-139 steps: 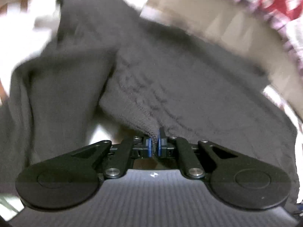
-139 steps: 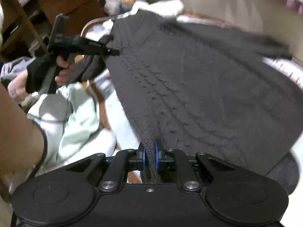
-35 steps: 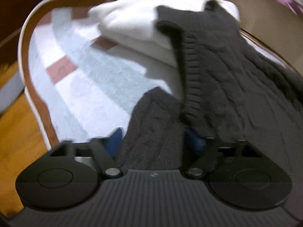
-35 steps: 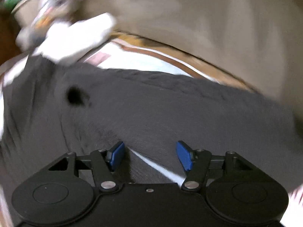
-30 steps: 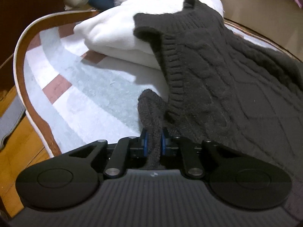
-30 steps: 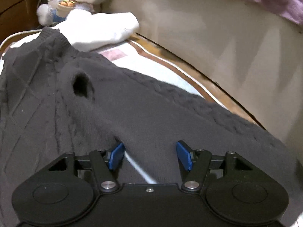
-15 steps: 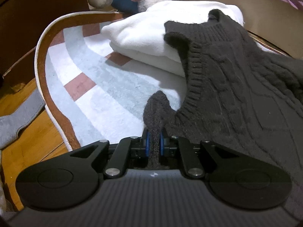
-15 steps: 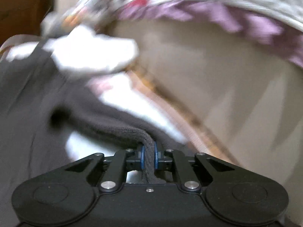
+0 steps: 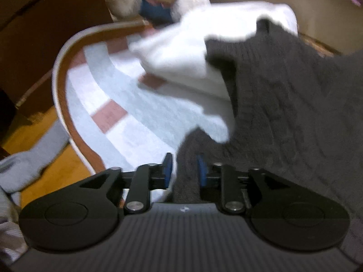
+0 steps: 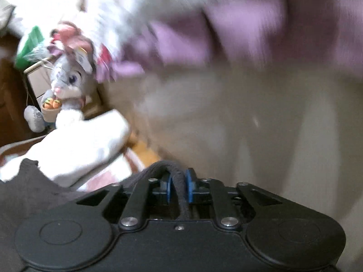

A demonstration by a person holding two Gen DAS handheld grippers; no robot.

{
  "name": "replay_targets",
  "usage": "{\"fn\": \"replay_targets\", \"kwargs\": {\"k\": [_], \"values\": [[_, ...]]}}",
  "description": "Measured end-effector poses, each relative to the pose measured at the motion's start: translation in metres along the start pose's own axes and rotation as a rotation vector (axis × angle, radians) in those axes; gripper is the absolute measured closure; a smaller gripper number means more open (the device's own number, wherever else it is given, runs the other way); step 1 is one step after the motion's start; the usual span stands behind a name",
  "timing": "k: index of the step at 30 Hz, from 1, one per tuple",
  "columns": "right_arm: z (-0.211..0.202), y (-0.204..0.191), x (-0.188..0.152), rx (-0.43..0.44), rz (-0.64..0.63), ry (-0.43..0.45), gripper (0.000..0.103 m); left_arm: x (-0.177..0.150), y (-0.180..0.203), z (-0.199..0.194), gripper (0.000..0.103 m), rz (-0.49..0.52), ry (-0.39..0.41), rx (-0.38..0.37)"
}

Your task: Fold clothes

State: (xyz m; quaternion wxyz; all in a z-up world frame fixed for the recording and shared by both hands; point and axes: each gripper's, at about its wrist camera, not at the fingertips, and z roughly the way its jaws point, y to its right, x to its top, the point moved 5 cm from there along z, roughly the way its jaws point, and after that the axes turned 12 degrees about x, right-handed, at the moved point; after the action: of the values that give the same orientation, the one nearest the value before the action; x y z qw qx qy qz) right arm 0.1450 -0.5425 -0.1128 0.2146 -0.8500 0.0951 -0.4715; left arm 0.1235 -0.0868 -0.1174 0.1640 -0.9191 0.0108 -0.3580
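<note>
Now right gripper (image 10: pixel 178 189) clamps a sweater (image 9: pixel 295 113) sleeve, lifted; left gripper (image 9: pixel 184 170) gapes around the other. Sleeve should land flat across the body, clear of white pile (image 9: pixel 204 56).

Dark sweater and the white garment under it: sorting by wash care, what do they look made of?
Dark sweater: chunky matte knit, likely wool or acrylic; cable ridges show faintly through the blur. White folded garment: soft, plush-looking, perhaps fleece; too blurred to be sure.
</note>
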Motion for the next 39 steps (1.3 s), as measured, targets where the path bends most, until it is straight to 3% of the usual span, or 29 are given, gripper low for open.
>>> {"fn": "replay_targets", "kwargs": {"k": [1,2,5,7,9,12,16,17,20,23,24,25,26,31,34,36,38,39], "values": [[0.002,0.004,0.001,0.016,0.049,-0.014,0.062,0.004,-0.001,-0.008,0.065,-0.010,0.034,0.005],[0.000,0.005,0.003,0.025,0.096,-0.029,0.058,0.008,0.001,-0.020,0.061,-0.015,0.089,0.000],[-0.010,0.000,0.007,0.046,0.232,-0.064,0.056,0.022,0.020,-0.048,0.057,0.019,0.229,-0.043],[-0.018,-0.011,0.007,0.074,0.310,-0.050,0.052,0.030,0.044,-0.056,0.057,0.048,0.265,-0.117],[-0.022,-0.028,0.005,0.110,0.354,-0.024,0.043,0.036,0.077,-0.060,0.056,0.074,0.265,-0.248],[-0.020,-0.062,-0.001,0.159,0.319,-0.056,0.043,0.035,0.130,-0.050,0.055,0.157,0.231,-0.379],[0.000,-0.097,-0.029,0.275,0.277,-0.232,0.042,0.030,0.195,-0.033,0.055,0.263,0.172,-0.501],[0.006,-0.100,-0.040,0.270,0.272,-0.272,0.040,0.029,0.208,-0.029,0.055,0.277,0.155,-0.518],[0.025,-0.101,-0.074,0.211,0.258,-0.383,0.039,0.025,0.227,-0.017,0.055,0.285,0.097,-0.542],[0.041,-0.102,-0.097,0.137,0.085,-0.382,0.040,0.020,0.225,-0.014,0.055,0.274,0.086,-0.538],[0.045,-0.103,-0.104,0.136,0.012,-0.363,0.062,0.017,0.223,-0.012,0.055,0.277,0.085,-0.528],[0.048,-0.103,-0.109,0.152,-0.051,-0.343,0.095,0.015,0.219,-0.010,0.055,0.282,0.085,-0.514],[0.051,-0.104,-0.114,0.175,-0.109,-0.322,0.097,0.014,0.216,-0.007,0.055,0.287,0.086,-0.501],[0.065,-0.097,-0.100,0.092,-0.221,-0.263,0.096,0.009,0.189,0.006,0.050,0.251,0.082,-0.485],[0.075,-0.085,-0.088,0.122,-0.147,-0.233,0.097,0.005,0.178,0.005,0.050,0.240,0.077,-0.485],[0.077,-0.075,-0.084,0.158,-0.027,-0.237,0.096,0.002,0.171,0.005,0.050,0.232,0.074,-0.485],[0.074,-0.062,-0.080,0.252,0.165,-0.268,0.080,0.004,0.172,0.008,0.048,0.219,0.068,-0.494],[0.072,-0.057,-0.078,0.308,0.255,-0.258,0.057,0.004,0.173,0.007,0.047,0.216,0.068,-0.496]]}}
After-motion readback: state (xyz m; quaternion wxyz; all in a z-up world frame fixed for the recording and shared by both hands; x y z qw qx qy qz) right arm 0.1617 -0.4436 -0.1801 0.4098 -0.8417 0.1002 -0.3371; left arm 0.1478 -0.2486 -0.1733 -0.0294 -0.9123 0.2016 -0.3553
